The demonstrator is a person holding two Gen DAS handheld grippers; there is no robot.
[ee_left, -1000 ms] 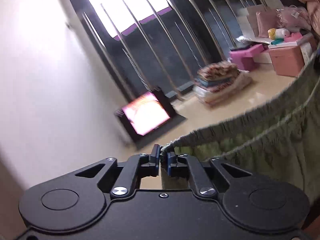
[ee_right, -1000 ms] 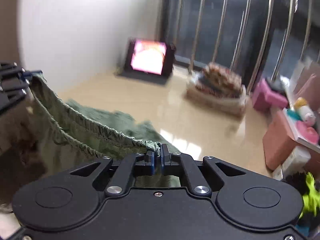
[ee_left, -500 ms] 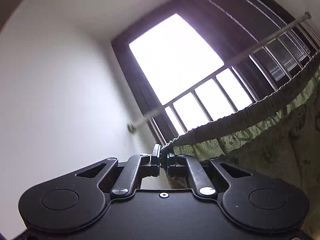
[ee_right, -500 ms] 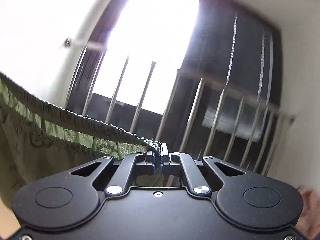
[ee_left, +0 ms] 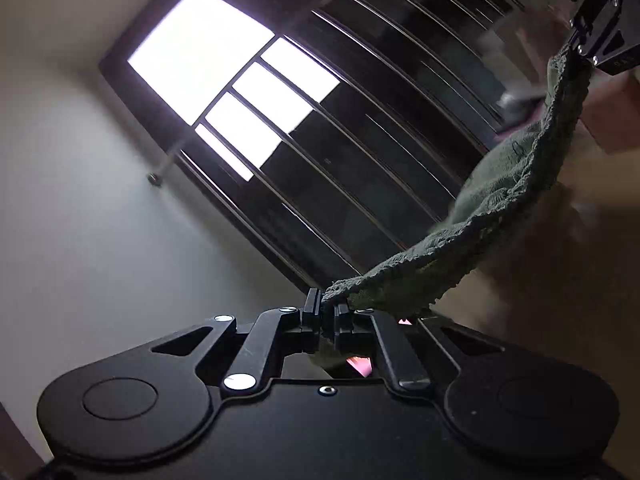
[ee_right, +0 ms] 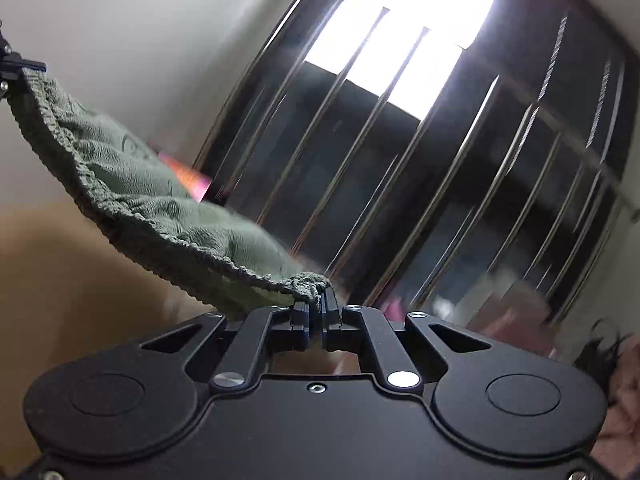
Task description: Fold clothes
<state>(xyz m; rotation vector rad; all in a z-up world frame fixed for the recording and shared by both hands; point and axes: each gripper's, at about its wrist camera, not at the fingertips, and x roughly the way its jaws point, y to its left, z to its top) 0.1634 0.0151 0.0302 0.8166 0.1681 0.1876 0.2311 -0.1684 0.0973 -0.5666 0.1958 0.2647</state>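
The green garment hangs in the air between both grippers, sagging: soft, light and limp (nothing carries it here). Its ribbed elastic waistband is the sensible hold. Left gripper and right gripper each pinch one waistband end.
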